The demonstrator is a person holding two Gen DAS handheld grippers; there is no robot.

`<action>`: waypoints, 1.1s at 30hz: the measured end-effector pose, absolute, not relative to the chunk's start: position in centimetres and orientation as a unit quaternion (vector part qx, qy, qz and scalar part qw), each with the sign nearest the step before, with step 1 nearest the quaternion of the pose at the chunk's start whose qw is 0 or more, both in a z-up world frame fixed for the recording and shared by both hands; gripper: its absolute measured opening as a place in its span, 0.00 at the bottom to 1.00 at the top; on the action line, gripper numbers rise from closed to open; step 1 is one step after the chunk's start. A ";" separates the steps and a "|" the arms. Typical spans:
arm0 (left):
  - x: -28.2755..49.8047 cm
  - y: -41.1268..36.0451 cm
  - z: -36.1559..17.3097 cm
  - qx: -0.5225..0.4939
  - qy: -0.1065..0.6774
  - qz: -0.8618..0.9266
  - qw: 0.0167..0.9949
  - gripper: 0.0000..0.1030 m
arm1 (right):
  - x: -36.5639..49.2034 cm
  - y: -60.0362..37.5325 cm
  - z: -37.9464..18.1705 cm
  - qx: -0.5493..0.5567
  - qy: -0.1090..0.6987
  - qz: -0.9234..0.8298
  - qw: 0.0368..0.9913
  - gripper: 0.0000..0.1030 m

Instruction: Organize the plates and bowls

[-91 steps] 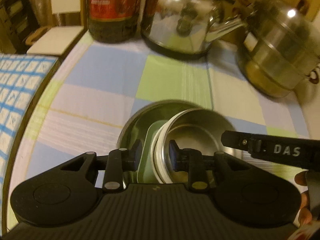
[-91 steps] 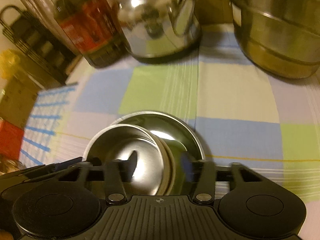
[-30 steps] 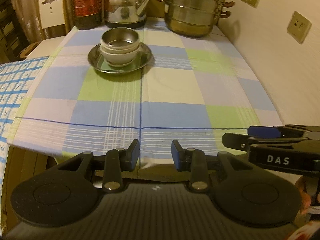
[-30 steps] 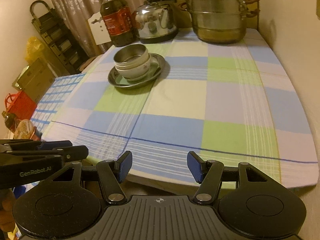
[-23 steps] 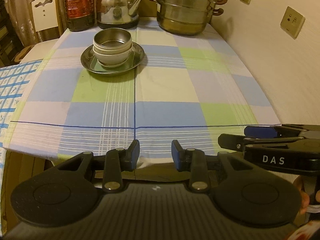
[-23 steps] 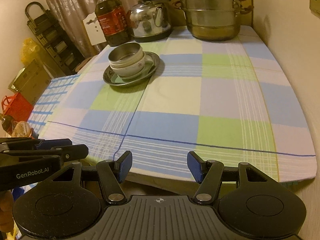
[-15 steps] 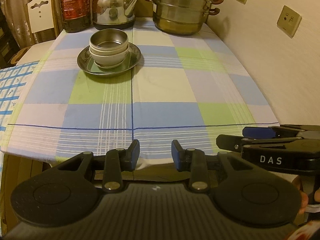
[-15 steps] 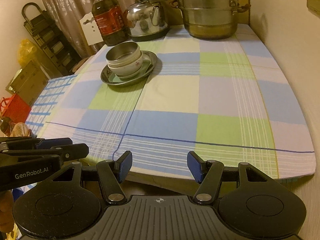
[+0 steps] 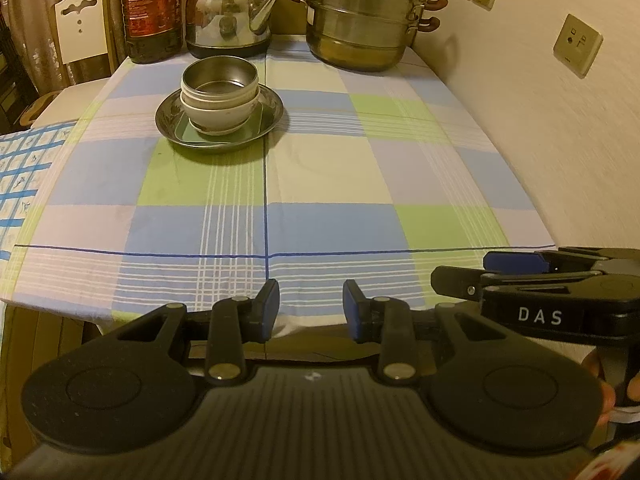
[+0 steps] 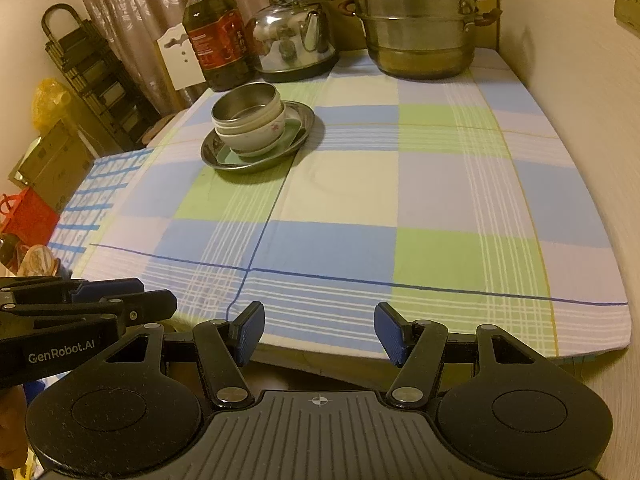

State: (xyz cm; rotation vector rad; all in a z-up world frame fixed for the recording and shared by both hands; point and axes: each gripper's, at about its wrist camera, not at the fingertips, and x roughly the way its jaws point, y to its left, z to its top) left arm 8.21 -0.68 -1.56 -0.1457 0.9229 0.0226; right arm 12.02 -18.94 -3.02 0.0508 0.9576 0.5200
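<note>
So the stack is parked at the far left part of the worktop, which is covered with a checked cloth in blue, green and pale squares. A steel plate is laid flat on the cloth, a small green dish can be seen inside it, and white bowls are nested on top, with a steel bowl seated in the uppermost one. Everything is stacked upright, nothing tipped.

Both tools are held back at the near edge, well apart from the stack. The left gripper is seen with its fingers parted a bit and nothing between them. The right gripper has its fingers spread wider, also with nothing held.

Behind the stack, an oil bottle, a shiny kettle and a tiered steamer pot are lined up along the back. A white chair back is visible off the left side.
</note>
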 end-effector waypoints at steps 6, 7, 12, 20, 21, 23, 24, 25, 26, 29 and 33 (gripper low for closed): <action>8.2 -0.7 -1.5 -0.070 0.444 0.011 0.893 0.30 | 12.0 -18.9 -3.0 0.023 0.455 0.247 0.855 0.59; 8.2 -0.7 -1.5 -0.070 0.444 0.011 0.893 0.30 | 12.0 -18.9 -3.0 0.024 0.455 0.247 0.855 0.59; 8.1 -0.7 -1.5 -0.070 0.444 0.011 0.893 0.30 | 12.0 -18.8 -2.9 0.023 0.454 0.247 0.855 0.59; 8.0 -0.6 -1.3 -0.070 0.442 0.010 0.894 0.30 | 12.0 -18.8 -2.7 0.023 0.453 0.247 0.856 0.59; 8.0 -0.6 -1.3 -0.070 0.442 0.010 0.894 0.30 | 12.0 -18.9 -2.7 0.022 0.453 0.247 0.856 0.59; 8.0 -0.6 -1.3 -0.070 0.442 0.010 0.894 0.30 | 12.0 -18.8 -2.7 0.023 0.453 0.247 0.856 0.59; 8.0 -0.6 -1.3 -0.070 0.442 0.010 0.894 0.30 | 12.0 -18.8 -2.7 0.022 0.453 0.247 0.856 0.59; 8.0 -0.6 -1.3 -0.070 0.442 0.010 0.894 0.30 | 12.0 -18.8 -2.7 0.022 0.453 0.247 0.857 0.59; 8.0 -0.6 -1.3 -0.070 0.442 0.010 0.894 0.30 | 12.0 -18.8 -2.7 0.022 0.452 0.247 0.857 0.59; 7.9 -0.6 -1.3 -0.070 0.441 0.010 0.894 0.30 | 12.0 -18.8 -2.7 0.022 0.452 0.247 0.857 0.59; 7.9 -0.5 -1.3 -0.071 0.441 0.009 0.894 0.30 | 12.0 -18.8 -2.6 0.022 0.452 0.247 0.857 0.59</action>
